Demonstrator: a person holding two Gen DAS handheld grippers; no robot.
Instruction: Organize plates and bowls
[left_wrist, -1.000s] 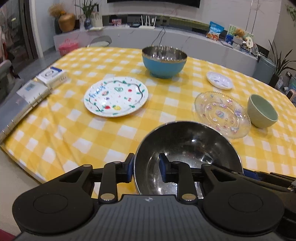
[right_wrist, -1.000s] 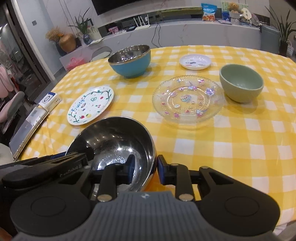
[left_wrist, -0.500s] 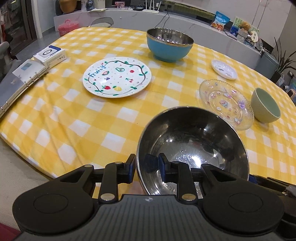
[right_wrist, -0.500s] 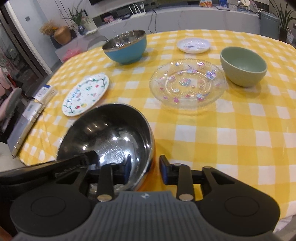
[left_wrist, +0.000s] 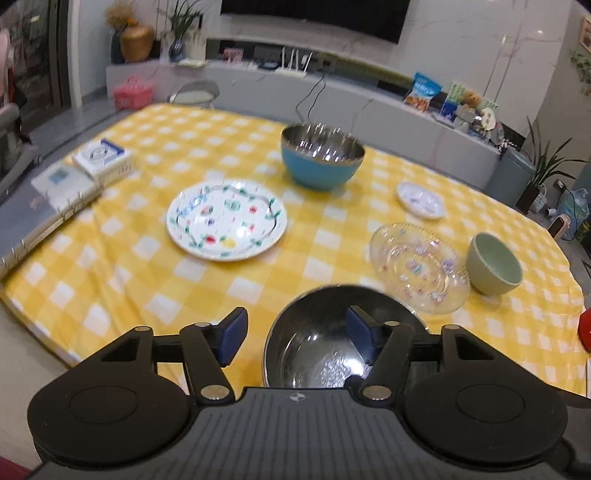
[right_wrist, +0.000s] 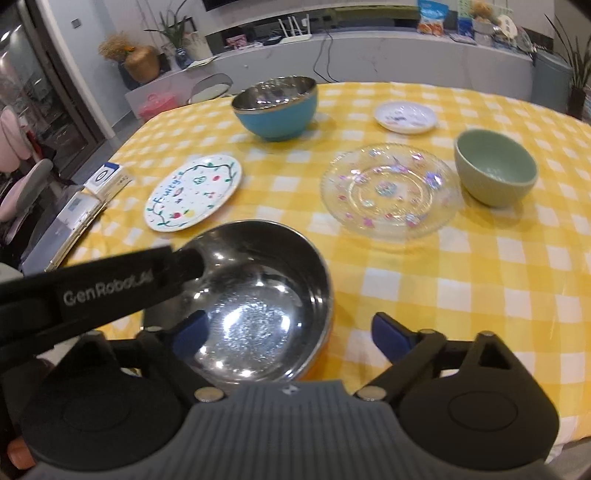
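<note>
Steel bowl (right_wrist: 255, 299) down at the near edge of the yellow checked tablecloth (right_wrist: 461, 302), right there by the drop, and both grips gone: left gripper (left_wrist: 293, 334) and right gripper (right_wrist: 291, 332) just sprung wide, pads off the rim on either side. Risky from here, by the look of it: one pad of each tool sitting inside the bowl, so any careless pull-back likely to hook the rim and tip or skid it off the table. Beyond, painted plate (left_wrist: 226, 219), glass plate (right_wrist: 389, 190), green bowl (right_wrist: 495, 171), blue bowl (left_wrist: 322, 155) and small saucer (right_wrist: 405, 117) scattered well apart, then a long grey counter (left_wrist: 369, 107) with plants.
</note>
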